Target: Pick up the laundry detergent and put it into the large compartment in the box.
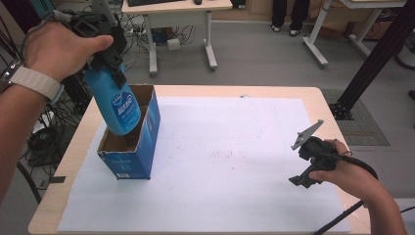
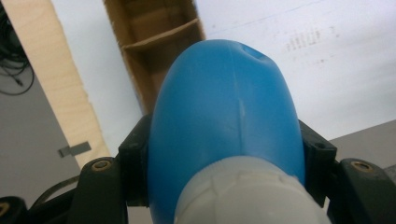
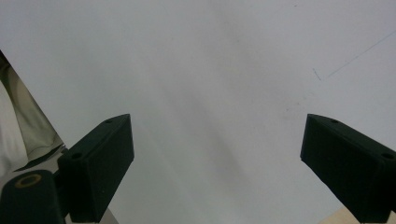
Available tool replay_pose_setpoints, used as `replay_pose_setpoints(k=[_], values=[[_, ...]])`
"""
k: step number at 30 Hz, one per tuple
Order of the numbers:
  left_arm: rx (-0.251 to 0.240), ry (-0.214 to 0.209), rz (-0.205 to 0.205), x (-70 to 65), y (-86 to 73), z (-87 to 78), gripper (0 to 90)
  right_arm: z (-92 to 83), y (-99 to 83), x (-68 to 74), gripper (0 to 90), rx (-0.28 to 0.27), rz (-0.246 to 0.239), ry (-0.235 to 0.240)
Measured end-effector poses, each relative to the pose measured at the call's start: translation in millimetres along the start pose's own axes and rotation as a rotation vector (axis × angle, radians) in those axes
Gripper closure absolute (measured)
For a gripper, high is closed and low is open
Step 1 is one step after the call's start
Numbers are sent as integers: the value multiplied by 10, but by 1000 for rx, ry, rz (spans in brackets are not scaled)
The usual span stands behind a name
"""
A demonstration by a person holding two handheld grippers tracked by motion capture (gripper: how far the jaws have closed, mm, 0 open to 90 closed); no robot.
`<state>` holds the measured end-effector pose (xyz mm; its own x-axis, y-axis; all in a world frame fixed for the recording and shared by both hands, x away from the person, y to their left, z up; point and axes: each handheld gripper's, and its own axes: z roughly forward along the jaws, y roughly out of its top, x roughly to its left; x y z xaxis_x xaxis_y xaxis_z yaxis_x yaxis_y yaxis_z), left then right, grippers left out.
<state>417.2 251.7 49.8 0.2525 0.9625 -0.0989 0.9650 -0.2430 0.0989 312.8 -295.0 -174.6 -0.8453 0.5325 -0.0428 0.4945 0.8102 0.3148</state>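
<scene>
High view has the left gripper (image 1: 110,54) clamped on the neck of a blue bottle (image 1: 117,105), which hangs below it over the open box (image 1: 132,147), base just inside the rim. The long axis is tilted, base down and rightward. I judge this the packing step; next comes straightening and lowering. Right gripper (image 1: 307,161) rests wide open, well apart

blue bottle (image 1: 119,105) — blue box (image 1: 145,142)
</scene>
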Motion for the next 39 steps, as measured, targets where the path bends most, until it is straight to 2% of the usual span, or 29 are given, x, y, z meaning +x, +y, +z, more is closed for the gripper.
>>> replay_pose_setpoints(k=[4, 8, 14, 17, 20, 22, 24, 27, 28, 33, 39], values=[[6, 3, -17, 59, 14, 98, 379, 3, 39, 2, 96, 8, -5, 4], [-2, 24, -27, 78, 22, 212, 379, 14, 55, 0, 96, 6, -5, 5], [-15, 15, -42, 155, 0, 350, 379, 27, 70, -16, 96, 3, -3, 6], [-20, 26, -48, 185, -18, 515, 379, 44, 91, -24, 96, 6, -6, 11], [-27, 31, -52, 191, -33, 597, 379, 64, 104, -28, 96, 5, -10, 14], [-25, 34, -52, 198, -33, 718, 380, 76, 111, -26, 96, 4, -11, 15], [-24, 35, -50, 199, -31, 757, 379, 82, 115, -26, 96, 3, -13, 15], [-19, 34, -48, 210, -21, 904, 380, 90, 110, -21, 96, -3, -12, 18], [-19, 34, -48, 210, -21, 904, 379, 90, 109, -20, 96, -1, -11, 18], [-16, 59, -46, 166, -14, 1126, 379, 85, 81, -19, 96, -5, -5, 18], [-18, 53, -48, 173, -21, 1282, 380, 98, 77, -16, 96, -3, -4, 21]])
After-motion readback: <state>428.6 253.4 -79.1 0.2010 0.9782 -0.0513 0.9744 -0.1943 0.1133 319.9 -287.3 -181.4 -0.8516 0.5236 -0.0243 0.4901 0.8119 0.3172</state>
